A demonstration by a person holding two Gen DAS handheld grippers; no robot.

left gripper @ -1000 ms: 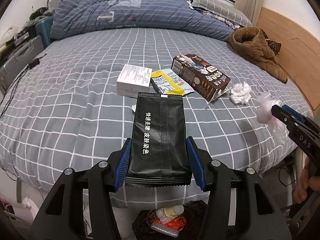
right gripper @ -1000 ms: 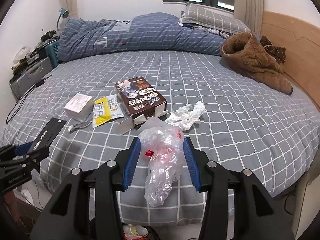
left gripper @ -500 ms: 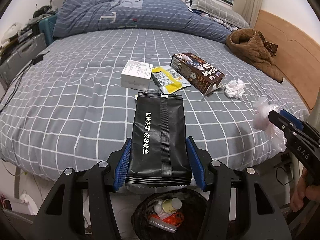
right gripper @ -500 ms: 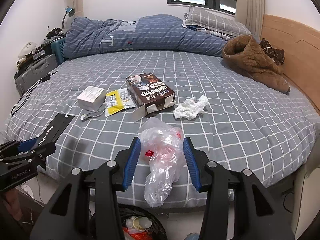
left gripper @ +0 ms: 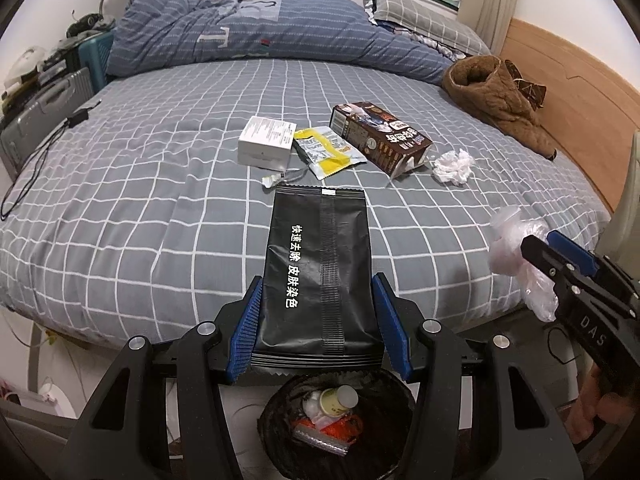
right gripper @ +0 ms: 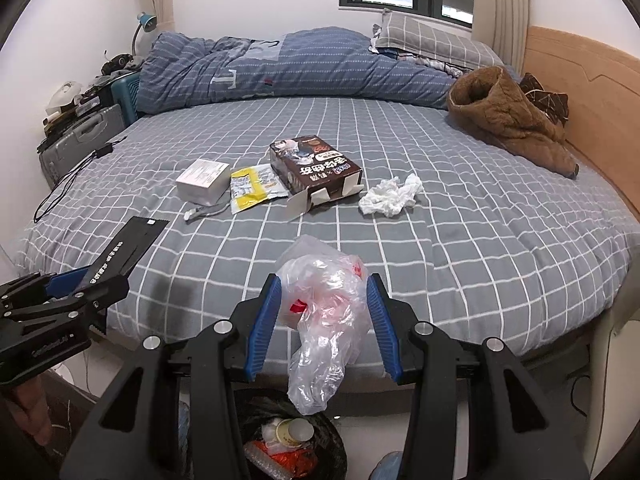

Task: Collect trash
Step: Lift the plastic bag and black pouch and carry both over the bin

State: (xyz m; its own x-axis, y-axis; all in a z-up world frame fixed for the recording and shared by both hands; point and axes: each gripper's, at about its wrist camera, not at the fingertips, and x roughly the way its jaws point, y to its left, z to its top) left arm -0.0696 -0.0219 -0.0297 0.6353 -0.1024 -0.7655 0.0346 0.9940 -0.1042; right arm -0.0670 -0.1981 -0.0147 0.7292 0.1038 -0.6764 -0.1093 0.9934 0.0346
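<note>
My left gripper (left gripper: pixel 320 300) is shut on a black foil packet (left gripper: pixel 318 268) with white Chinese print, held flat above the black trash bin (left gripper: pixel 336 424). My right gripper (right gripper: pixel 324 308) is shut on a crumpled clear plastic bag (right gripper: pixel 324 320), which hangs down over the same bin (right gripper: pixel 288 436). On the bed lie a white box (left gripper: pixel 266 142), a yellow wrapper (left gripper: pixel 328 152), a brown carton (left gripper: pixel 380 136), a crumpled tissue (left gripper: pixel 452 165) and a small strip wrapper (left gripper: pixel 280 178). The right gripper also shows in the left wrist view (left gripper: pixel 556 264), and the left gripper in the right wrist view (right gripper: pixel 86 286).
The bed with a grey checked sheet (left gripper: pixel 160 200) fills the view. A blue duvet (left gripper: pixel 260 36) and a brown coat (left gripper: pixel 500 96) lie at the back. A suitcase (left gripper: pixel 40 108) and a cable (left gripper: pixel 36 152) are at the left. A wooden headboard (left gripper: pixel 572 108) is at the right.
Both grippers have drawn back from the bed with their loads. The trash bin has come into fuller view beneath them, and the items on the bed look farther away.
</note>
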